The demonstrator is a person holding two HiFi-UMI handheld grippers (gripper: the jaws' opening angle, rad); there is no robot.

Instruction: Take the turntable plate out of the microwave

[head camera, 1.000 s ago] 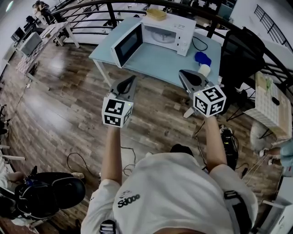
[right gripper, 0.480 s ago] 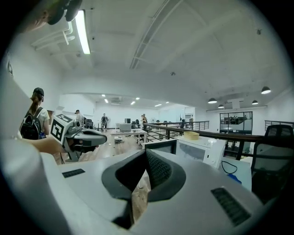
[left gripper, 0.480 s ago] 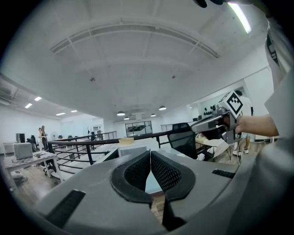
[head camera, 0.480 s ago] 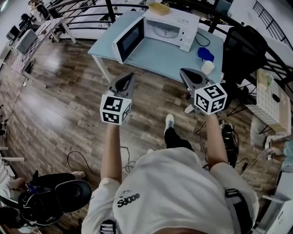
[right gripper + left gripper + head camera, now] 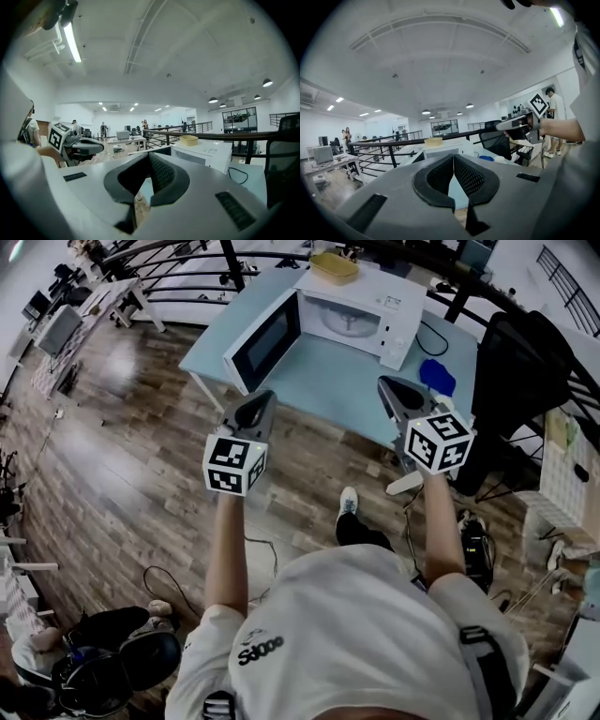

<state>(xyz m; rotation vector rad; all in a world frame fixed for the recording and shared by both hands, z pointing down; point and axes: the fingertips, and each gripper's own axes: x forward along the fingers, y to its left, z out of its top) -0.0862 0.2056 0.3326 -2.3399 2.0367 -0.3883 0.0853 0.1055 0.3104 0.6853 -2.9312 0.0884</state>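
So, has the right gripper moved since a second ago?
Yes. In the head view the right gripper has advanced toward the microwave on the table; the gap between them has shrunk.

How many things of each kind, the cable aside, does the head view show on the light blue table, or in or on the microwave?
Microwave: 1
Turntable plate: 1
Yellow bowl: 1
Blue object: 1
Total: 4
The right gripper covers part of the tabletop, so more things may be hidden there.
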